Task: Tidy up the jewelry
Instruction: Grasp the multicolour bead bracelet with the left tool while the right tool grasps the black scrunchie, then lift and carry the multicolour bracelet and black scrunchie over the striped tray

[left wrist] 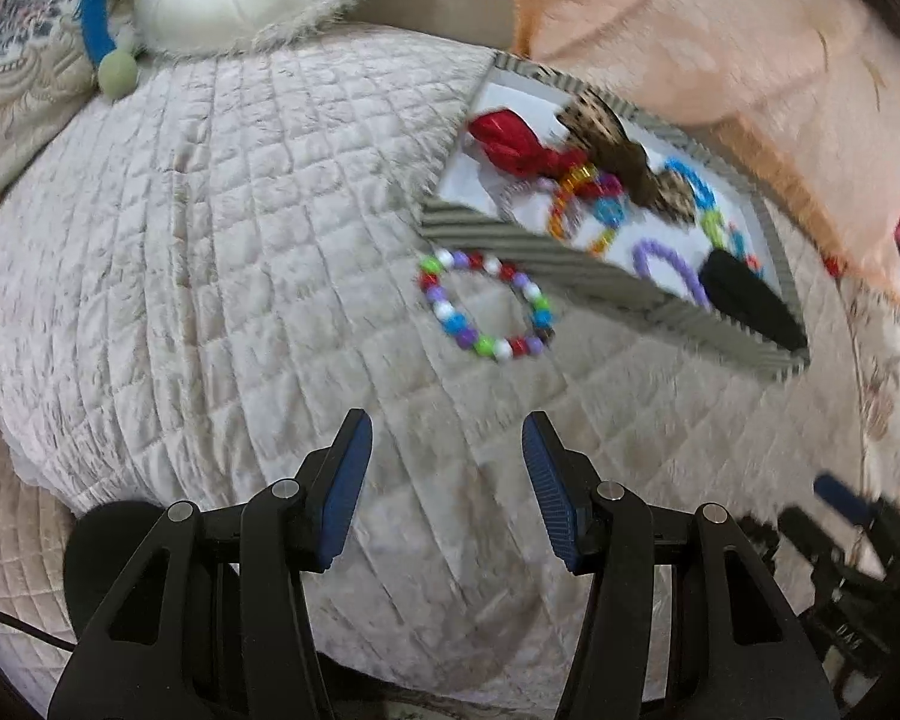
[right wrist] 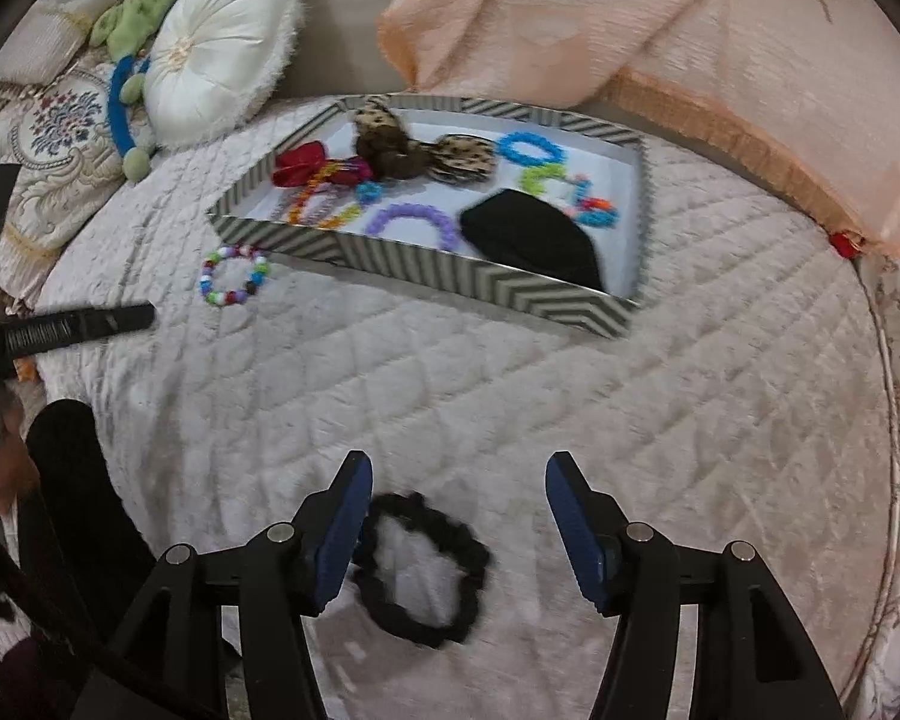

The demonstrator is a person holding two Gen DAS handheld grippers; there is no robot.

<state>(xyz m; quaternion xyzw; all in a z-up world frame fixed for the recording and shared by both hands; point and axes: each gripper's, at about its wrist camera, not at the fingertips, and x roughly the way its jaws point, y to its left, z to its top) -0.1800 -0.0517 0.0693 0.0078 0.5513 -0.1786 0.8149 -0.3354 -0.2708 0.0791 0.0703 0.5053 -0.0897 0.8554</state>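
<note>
A tray (right wrist: 450, 276) with a grey chevron rim lies on the quilted bedspread (right wrist: 570, 396). Inside it are a red bow (right wrist: 297, 165), a leopard-print bow (right wrist: 414, 150), several coloured rings and a black cloth piece (right wrist: 534, 243). A multicoloured bead bracelet (left wrist: 450, 312) lies on the quilt just outside the tray's (left wrist: 570, 258) near-left corner. My left gripper (left wrist: 447, 420) stands open a little short of the bracelet, with nothing between its fingers. My right gripper (right wrist: 460, 462) is open. A black scrunchie (right wrist: 420, 630) lies on the quilt between its fingers, close to the left pad (right wrist: 342, 534).
A round white cushion (right wrist: 222, 54) and a blue hairband with green pompoms (right wrist: 117, 114) lie at the back left, beside a patterned pillow (right wrist: 54, 138). Peach fabric (right wrist: 660, 30) lies behind the tray. The left gripper's finger (right wrist: 78, 324) shows at the right wrist view's left edge.
</note>
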